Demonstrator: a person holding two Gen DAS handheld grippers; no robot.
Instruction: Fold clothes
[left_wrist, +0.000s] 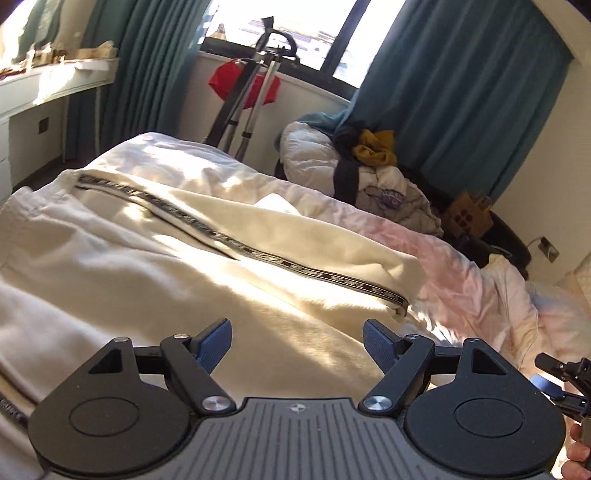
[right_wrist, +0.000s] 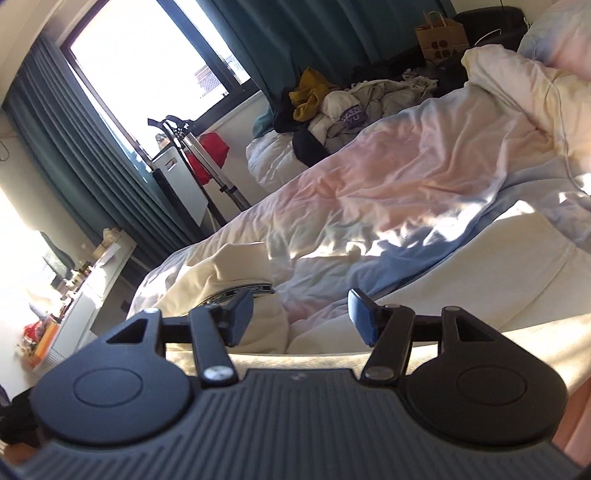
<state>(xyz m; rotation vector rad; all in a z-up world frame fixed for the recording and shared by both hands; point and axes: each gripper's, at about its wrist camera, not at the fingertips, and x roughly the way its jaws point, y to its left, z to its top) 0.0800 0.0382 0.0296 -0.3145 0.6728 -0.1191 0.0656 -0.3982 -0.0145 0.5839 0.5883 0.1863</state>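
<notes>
Between folds: the left hand-held gripper (left_wrist: 297, 341) and right hand-held gripper (right_wrist: 300, 317) both gape empty above the cream garment (left_wrist: 177, 258) (striped trim ahead); next comes picking an edge.

"YU" in white on purple patch (right_wrist: 349, 118) in clothes pile, black trim tape lettering (right_wrist: 258, 288) on cream garment unreadable

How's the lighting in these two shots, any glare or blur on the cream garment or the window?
Left wrist view: hard sunlight streaks the cream garment, bleaching patches near its dark striped band; the window is blown out white; fisheye bends the curtains. Right wrist view: window overexposed too, bedding dappled with sun, the frame tilted, edges slightly soft.
</notes>
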